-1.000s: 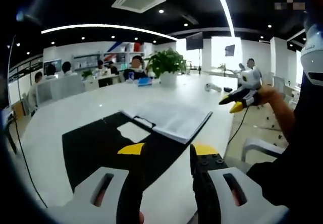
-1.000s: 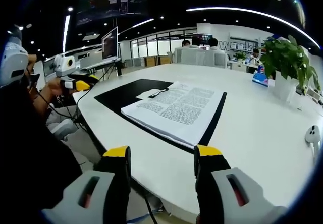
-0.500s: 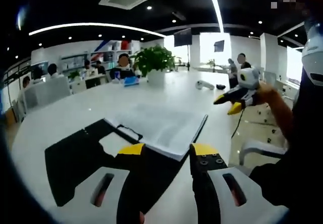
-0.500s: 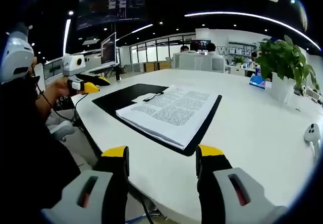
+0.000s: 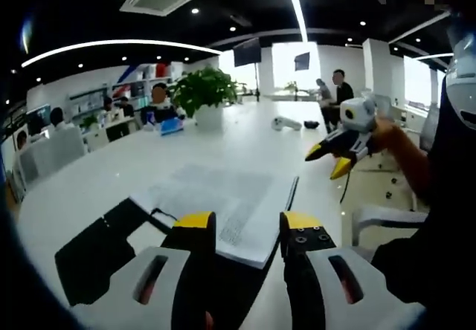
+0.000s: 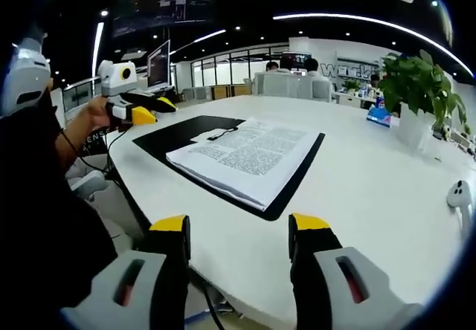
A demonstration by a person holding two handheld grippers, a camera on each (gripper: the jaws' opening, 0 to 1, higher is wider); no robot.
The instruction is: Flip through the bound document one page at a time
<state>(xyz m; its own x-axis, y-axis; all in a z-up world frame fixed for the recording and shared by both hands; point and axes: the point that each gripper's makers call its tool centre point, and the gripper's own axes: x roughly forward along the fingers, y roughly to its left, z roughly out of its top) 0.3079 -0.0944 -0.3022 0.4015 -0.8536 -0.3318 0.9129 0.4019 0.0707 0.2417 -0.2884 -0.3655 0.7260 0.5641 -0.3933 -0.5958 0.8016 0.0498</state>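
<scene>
On the long white table (image 6: 387, 189), the bound document (image 6: 245, 159) is lying flat on a black mat (image 6: 178, 138), printed page facing up, a black binder clip (image 6: 216, 134) sitting at its far-left corner in the right gripper view. In the left gripper view the same bound document (image 5: 216, 200) is resting just beyond the yellow jaw tips, with the black mat (image 5: 97, 248) spreading out to its left.

The left gripper (image 5: 245, 222) is hovering low at the table's near edge, its jaws standing apart with nothing between them. In the right gripper view it is showing up at the left, the left gripper (image 6: 149, 107) held in the person's hand (image 6: 97, 114) above the mat's corner, clear of the paper.

The right gripper (image 6: 238, 226) is hanging off the table's edge, jaws spread wide and empty, the document well ahead of them. From the left gripper view, the right gripper (image 5: 331, 155) is pointing its yellow tips toward the table from the right side, gripped in a hand (image 5: 387, 133), not touching the document.

Further along the table, a potted plant (image 6: 420, 96) is standing near the far side, and a white earbud-like device (image 6: 461, 196) is lying off to the right. People are sitting at desks in the background.
</scene>
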